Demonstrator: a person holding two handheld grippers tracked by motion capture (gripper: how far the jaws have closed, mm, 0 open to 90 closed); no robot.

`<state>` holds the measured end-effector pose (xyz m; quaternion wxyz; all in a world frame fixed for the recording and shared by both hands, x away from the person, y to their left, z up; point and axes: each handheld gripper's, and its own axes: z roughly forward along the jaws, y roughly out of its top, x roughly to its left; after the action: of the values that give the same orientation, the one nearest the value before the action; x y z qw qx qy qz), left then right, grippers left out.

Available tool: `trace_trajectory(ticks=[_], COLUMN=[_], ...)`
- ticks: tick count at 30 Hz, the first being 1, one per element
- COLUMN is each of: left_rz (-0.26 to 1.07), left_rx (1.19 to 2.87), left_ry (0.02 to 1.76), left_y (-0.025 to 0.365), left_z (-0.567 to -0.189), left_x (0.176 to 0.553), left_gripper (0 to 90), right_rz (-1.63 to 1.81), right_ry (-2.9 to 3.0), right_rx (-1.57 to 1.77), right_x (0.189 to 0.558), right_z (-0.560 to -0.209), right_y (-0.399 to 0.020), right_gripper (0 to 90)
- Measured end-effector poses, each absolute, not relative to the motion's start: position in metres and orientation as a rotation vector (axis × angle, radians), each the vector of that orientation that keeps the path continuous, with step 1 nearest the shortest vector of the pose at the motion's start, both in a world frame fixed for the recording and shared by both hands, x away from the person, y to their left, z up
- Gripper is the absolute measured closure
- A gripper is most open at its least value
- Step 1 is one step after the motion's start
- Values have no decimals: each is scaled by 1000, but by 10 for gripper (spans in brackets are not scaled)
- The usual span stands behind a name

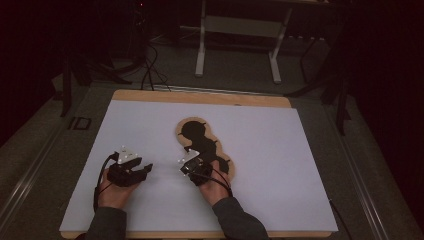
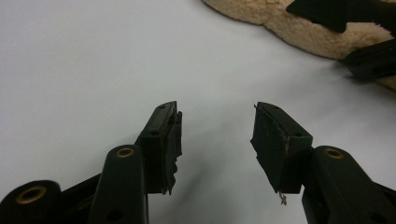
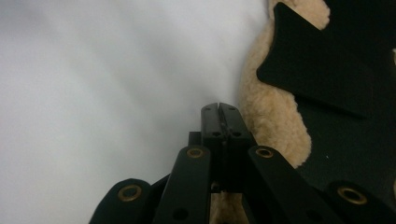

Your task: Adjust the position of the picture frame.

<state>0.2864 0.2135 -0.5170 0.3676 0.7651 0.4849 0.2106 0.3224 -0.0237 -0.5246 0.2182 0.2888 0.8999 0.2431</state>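
A tan fleecy piece [image 1: 186, 131] with a black cut-out shape [image 1: 196, 135] on top lies in the middle of the white sheet [image 1: 260, 150]. My right gripper [image 1: 187, 162] rests at its near left edge, jaws shut with nothing between them; in the right gripper view the closed tips [image 3: 219, 108] sit just beside the fleece border [image 3: 275, 116] and the black shape [image 3: 322, 79]. My left gripper [image 1: 146, 169] lies on the sheet further left, open and empty [image 2: 217, 123], with the fleece [image 2: 299, 28] far off to its upper right.
The white sheet covers a wooden board [image 1: 200, 96] on the table. Cables [image 1: 150, 70] and a metal stand [image 1: 237, 40] are on the floor beyond the far edge. Bare sheet stretches to the right of the fleece.
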Motion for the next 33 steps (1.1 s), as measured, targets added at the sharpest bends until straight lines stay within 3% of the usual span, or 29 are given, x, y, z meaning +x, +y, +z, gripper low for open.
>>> trace_trajectory(ticks=[33], left_rz=[550], left_rx=[1977], left_ry=[1243], left_y=[212], left_z=[-517], left_x=[286], left_gripper=[507], right_rz=[699], right_ry=[2422], right_rx=[933], right_x=[326], right_z=[-524], right_y=[-93], right_gripper=[900])
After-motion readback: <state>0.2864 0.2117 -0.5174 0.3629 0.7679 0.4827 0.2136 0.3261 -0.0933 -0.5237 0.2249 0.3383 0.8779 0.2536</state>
